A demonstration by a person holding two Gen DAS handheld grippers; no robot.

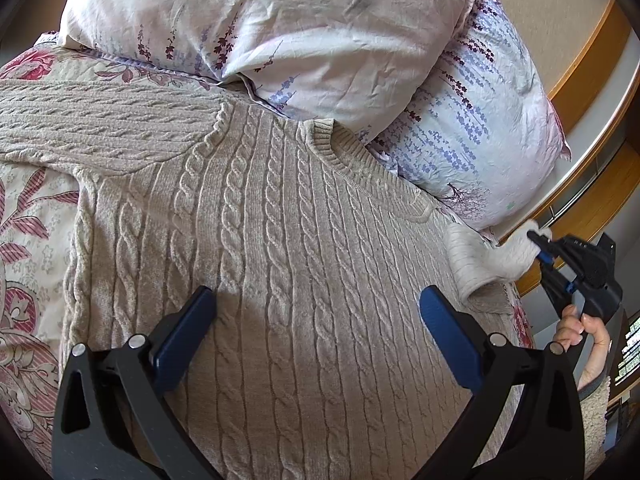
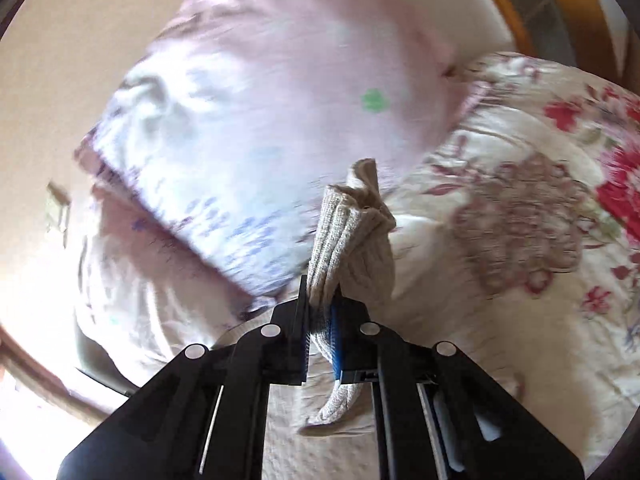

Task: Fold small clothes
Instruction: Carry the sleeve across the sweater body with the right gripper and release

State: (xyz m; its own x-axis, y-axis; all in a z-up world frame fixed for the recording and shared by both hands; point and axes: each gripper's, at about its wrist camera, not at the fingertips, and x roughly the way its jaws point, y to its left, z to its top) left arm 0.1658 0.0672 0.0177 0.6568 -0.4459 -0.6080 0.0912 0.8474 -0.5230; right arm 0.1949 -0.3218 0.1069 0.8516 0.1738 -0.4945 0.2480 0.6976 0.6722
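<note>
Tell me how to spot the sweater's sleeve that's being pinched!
Find the beige cable-knit sweater spread on the flowery bedspread, below the pillows. At its right end, the sleeve cuff is lifted, clamped in the right gripper; the other sleeve lies flat.

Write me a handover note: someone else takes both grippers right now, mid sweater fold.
Left gripper: open, hovering over the middle of the sweater, holding nothing.
Right gripper: shut on the sleeve near its cuff, lifted off the bedspread beside the pillows.
Sweater: flat on the bed, collar toward the pillows, other sleeve spread out to the side.
Done: sweater laid out, one sleeve picked up.
Left: probably bring the held sleeve across the body, fold in the other sleeve, then fold the body. No fold shows yet.
</note>
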